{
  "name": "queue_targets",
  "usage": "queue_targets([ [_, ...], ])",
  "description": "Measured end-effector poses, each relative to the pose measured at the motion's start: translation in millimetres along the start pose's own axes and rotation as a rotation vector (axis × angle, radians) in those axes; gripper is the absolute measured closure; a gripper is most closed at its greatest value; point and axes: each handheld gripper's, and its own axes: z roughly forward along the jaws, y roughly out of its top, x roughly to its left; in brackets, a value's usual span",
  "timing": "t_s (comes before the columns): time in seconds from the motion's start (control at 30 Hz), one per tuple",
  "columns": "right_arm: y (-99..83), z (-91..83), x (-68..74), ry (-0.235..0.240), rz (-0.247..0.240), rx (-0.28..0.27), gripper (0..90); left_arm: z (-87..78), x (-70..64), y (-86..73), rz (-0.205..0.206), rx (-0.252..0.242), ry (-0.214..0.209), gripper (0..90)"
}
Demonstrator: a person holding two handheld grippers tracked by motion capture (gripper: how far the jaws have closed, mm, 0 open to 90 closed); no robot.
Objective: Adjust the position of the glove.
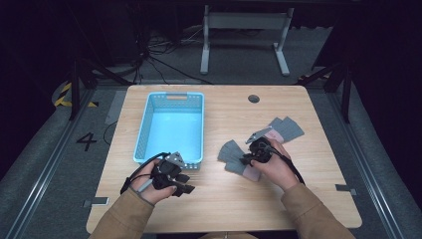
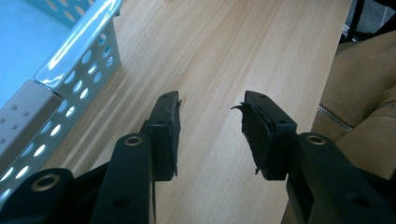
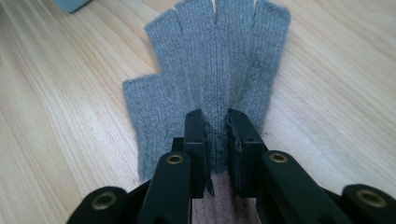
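Wooden table [image 1: 298, 194], empty blue basket [image 1: 144, 130]

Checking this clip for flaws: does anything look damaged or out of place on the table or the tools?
The pad lining on the left hand-held gripper looks frayed, its edges peeling and curling off the fingers. Otherwise, one grey glove lies flat under the right hand-held gripper, another beyond it, and the blue basket sits squarely.

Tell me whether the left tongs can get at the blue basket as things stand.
Probably yes. The left tongs are open over bare table, right beside the blue basket at its near corner, with nothing lying between them.
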Motion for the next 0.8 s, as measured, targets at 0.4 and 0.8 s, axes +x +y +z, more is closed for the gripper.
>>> queue_targets([
  [0.4,-7.5,-36.5,-0.8,0.030,-0.034,-0.079,78.2,3.2,0.6,8.8,0.021,-0.006,-0.014,57.6],
  [0.8,-17.6,-55.8,12.7,0.076,-0.121,-0.081,78.1,8.2,0.9,19.4,0.048,-0.001,-0.031,57.5],
])
